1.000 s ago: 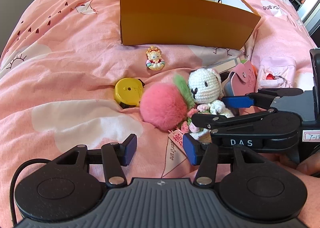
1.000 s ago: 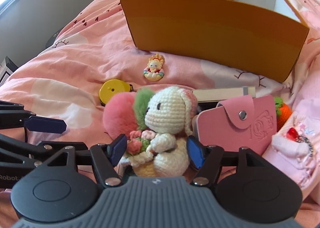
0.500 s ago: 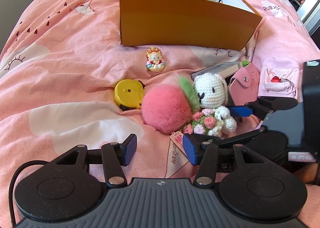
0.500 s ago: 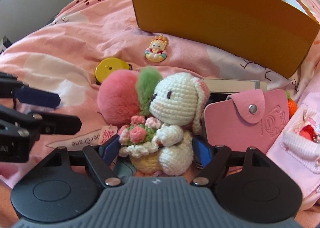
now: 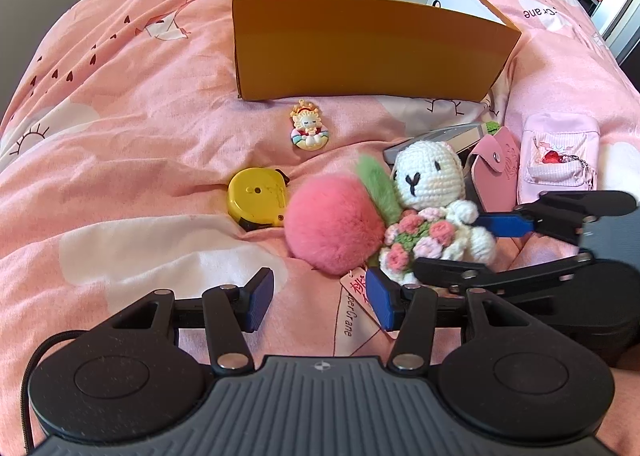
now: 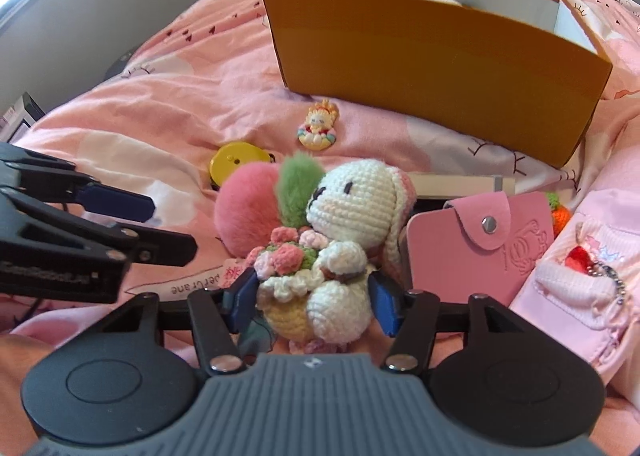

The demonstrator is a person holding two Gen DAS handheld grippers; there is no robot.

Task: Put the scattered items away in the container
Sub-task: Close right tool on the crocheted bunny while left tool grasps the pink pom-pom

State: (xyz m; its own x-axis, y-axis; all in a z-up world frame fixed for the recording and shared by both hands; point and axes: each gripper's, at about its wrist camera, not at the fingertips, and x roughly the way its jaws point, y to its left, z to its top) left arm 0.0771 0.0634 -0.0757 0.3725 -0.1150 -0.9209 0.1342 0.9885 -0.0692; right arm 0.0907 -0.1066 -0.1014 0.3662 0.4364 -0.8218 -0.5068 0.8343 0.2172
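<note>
So far, only a small part of the tidying is judged done: two soft toys, partly hidden by the wall, are seen inside the orange box [image 5: 360,44], while most items are left on the pink bedspread [image 5: 120,104].

Listed left to right in the left wrist view, the items left out:
- yellow tape measure [image 5: 258,198]
- small doll-shaped charm [image 5: 310,132], just in front of the box
- pink pompom [image 5: 334,226], touching the bunny
- crochet bunny [image 5: 430,208]
- flat grey case [image 5: 444,138], behind the bunny
- pink wallet [image 5: 500,172]
- pale pink pouch [image 5: 560,160]
- a small crochet carrot [image 6: 560,212], noted only in the right wrist view, half hidden behind the wallet

The left gripper [image 5: 316,298] is held low over the bedspread with its jaws apart and nothing between them.

The right gripper [image 6: 312,296] is levelled at the bunny's body; its blue pads [image 6: 382,302] are closed against both flanks, and the bunny is judged gripped. Whether it is lifted clear of the bedspread cannot be told.
</note>
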